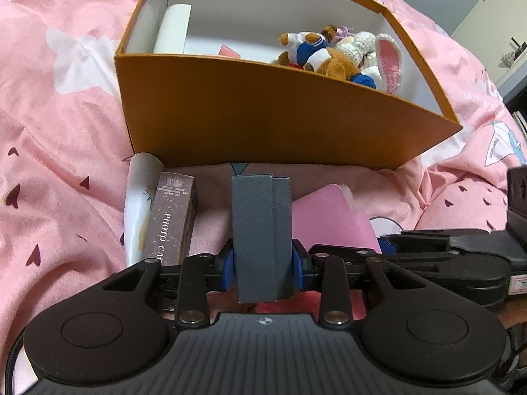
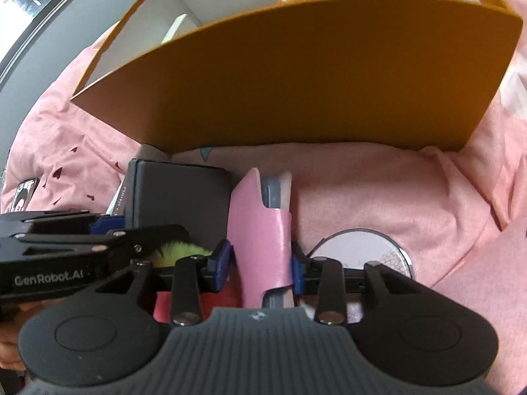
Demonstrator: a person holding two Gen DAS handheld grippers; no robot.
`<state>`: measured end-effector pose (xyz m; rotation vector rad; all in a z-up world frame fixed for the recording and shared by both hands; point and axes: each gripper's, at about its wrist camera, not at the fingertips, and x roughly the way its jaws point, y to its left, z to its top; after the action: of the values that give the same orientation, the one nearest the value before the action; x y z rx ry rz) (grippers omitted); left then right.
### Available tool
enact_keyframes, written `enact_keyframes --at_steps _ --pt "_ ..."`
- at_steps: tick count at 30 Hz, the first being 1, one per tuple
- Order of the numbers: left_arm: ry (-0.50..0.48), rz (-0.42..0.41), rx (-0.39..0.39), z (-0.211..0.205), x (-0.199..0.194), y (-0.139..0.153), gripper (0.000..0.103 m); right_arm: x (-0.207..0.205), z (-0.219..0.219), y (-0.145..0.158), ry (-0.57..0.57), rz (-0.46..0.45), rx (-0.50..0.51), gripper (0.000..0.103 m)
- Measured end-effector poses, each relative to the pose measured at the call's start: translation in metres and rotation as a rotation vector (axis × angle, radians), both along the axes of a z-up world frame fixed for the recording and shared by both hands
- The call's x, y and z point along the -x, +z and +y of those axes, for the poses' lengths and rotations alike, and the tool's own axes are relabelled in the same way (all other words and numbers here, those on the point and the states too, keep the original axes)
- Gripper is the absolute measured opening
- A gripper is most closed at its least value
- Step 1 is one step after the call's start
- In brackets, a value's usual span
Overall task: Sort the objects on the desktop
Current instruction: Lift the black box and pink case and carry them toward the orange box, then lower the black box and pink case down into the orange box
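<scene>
The left gripper (image 1: 263,268) squeezes a stiff grey case (image 1: 260,230) and the right gripper (image 2: 262,268) squeezes a bendy pink pouch (image 2: 262,230), both held at the middle

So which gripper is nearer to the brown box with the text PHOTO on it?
Left. The left gripper, shut on the grey case, sits just beside the brown box. The right gripper, shut on the pink case, is further away, beyond the grey case.
</scene>
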<state>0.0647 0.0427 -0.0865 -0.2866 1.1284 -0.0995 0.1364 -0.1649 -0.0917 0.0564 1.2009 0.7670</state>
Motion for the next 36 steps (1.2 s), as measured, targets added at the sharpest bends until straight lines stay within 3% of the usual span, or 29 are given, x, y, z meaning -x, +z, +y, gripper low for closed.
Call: enact_keyframes --at_steps 3,7,15,26,36 --pt "0.004 -0.018 0.004 0.002 0.003 0.005 0.038 0.005 -0.006 0.012 -0.019 -0.018 -0.021 0.029" --pt "0.019 -0.041 0.005 0.000 0.006 0.011 0.038 0.012 -0.016 0.033 -0.030 -0.112 -0.013 0.025" --pt "-0.020 -0.123 -0.006 -0.014 0.016 0.046 0.038 0.024 -0.033 0.079 -0.026 -0.276 -0.043 0.024" --pt "-0.013 -0.294 0.022 -0.011 0.015 0.108 0.038 0.024 -0.016 0.141 0.056 -0.473 -0.091 0.024" --pt "0.096 -0.356 0.086 0.027 -0.031 0.119 0.038 -0.018 0.009 0.158 -0.043 -0.493 -0.177 0.024"
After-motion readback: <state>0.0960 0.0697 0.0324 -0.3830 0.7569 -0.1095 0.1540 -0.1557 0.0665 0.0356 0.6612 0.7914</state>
